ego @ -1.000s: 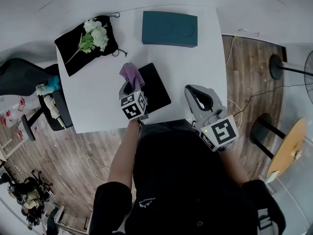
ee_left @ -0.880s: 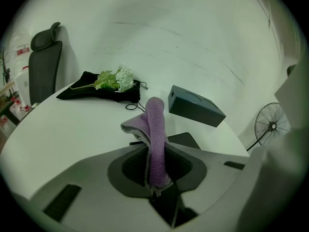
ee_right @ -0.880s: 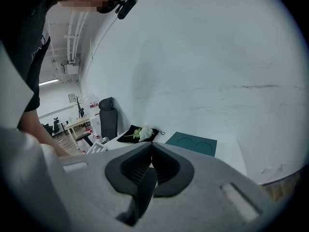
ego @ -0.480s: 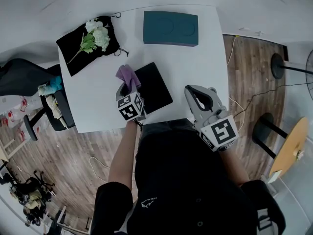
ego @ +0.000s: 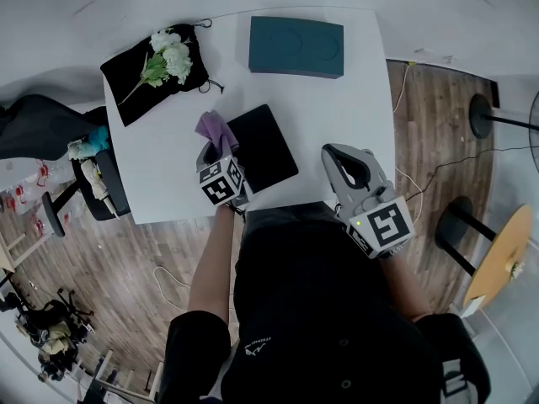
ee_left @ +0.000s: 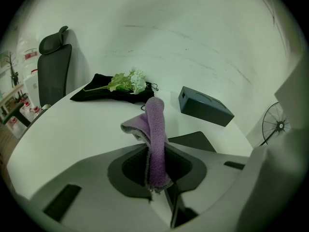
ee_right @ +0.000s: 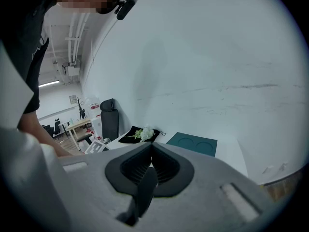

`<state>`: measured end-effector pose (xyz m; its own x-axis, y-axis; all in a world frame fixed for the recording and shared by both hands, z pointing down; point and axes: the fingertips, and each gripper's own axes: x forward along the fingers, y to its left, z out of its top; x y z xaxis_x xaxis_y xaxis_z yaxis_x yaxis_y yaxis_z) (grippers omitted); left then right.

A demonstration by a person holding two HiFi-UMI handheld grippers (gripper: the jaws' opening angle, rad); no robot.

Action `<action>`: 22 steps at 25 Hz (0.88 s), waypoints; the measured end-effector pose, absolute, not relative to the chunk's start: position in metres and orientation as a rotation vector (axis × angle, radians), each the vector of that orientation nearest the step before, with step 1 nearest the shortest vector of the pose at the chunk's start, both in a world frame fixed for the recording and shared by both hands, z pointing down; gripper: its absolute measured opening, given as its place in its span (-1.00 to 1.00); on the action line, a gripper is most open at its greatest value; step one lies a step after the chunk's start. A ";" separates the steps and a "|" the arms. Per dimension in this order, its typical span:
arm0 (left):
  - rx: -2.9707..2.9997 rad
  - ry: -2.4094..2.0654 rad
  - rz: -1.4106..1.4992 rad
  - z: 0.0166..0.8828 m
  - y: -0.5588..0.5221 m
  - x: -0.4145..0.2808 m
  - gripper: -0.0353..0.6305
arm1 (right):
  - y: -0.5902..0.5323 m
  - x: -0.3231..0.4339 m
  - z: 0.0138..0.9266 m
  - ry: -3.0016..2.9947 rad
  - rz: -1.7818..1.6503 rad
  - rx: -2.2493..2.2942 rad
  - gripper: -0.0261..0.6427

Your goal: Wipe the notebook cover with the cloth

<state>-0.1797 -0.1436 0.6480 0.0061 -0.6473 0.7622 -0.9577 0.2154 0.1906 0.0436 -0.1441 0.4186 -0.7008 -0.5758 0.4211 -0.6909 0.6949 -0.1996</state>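
A black notebook (ego: 264, 147) lies flat near the front of the white table (ego: 337, 116). My left gripper (ego: 216, 150) is shut on a purple cloth (ego: 215, 128), which sticks up out of the jaws at the notebook's left edge. In the left gripper view the cloth (ee_left: 154, 122) stands pinched between the jaws, with the notebook (ee_left: 194, 140) just beyond it to the right. My right gripper (ego: 340, 160) hovers at the table's front edge, right of the notebook. In its own view the right gripper (ee_right: 151, 147) has its jaws closed together with nothing between them.
A teal box (ego: 296, 47) sits at the table's far side. A black pouch (ego: 135, 87) with white flowers (ego: 171, 55) lies at the far left corner. An office chair (ego: 46, 129) stands left of the table. A fan stand (ego: 478, 112) is on the floor at right.
My left gripper has drifted slightly left with the cloth, toward the notebook's left edge. The right gripper has hardly moved.
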 end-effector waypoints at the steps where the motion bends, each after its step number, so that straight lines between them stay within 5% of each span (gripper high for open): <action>1: 1.510 -1.722 0.518 0.648 -0.143 -0.181 -0.67 | -0.144 0.044 0.419 -2.581 0.493 0.996 -0.91; 22: 1.441 -1.814 0.444 0.626 -0.128 -0.198 -0.67 | -0.131 0.057 0.412 -2.595 0.467 1.001 -0.90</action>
